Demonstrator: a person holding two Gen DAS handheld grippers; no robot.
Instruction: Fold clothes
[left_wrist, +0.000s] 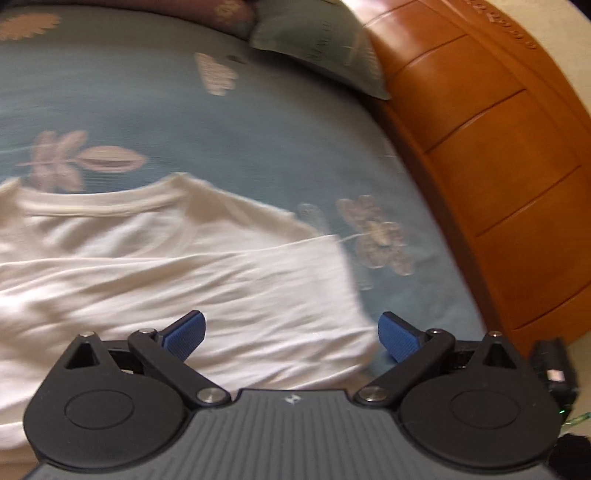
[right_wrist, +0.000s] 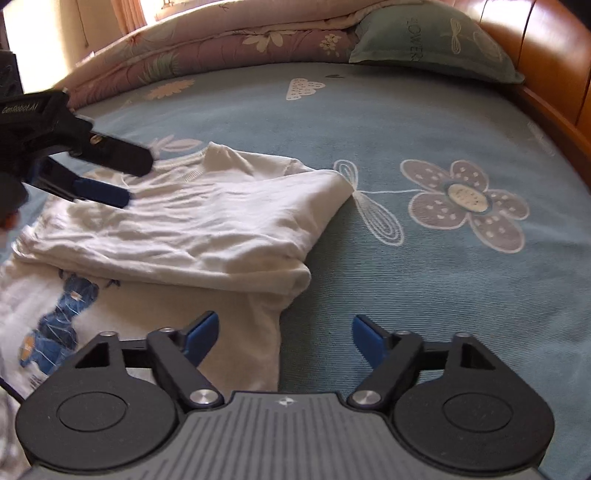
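Far left in the right wrist view, the left gripper (right_wrist: 110, 177) hangs over the collar end of the white T-shirt (right_wrist: 207, 225), its blue pads (right_wrist: 101, 194) above the cloth. From its own camera the jaws stand wide apart with nothing between them, the neckline (left_wrist: 110, 201) lying ahead.

Moving in, the shirt lies on the blue flowered bedsheet (right_wrist: 424, 295), and it's partly folded: an upper layer is doubled over, its folded edge running across the middle, while a lower panel with a blue printed figure (right_wrist: 55, 332) is uncovered nearest the camera. The sleeve side looks tucked in already, judging by the neat right-hand corner.

Further right, the right gripper (right_wrist: 282, 338) sits low over that lower panel's edge, one pad above the white cloth, the other above bare sheet. Jaws apart, nothing pinched. The bed beyond is open, with a green pillow (right_wrist: 436, 44) and rolled quilt (right_wrist: 221, 40) at the far end and the wooden headboard (right_wrist: 554, 55) at the right.

So the call: we're between folds, both grippers free. The next move seems to be taking the printed lower panel by its edge or corners and bringing it over the stack, which means pinching only that layer and keeping the folded layer undisturbed.
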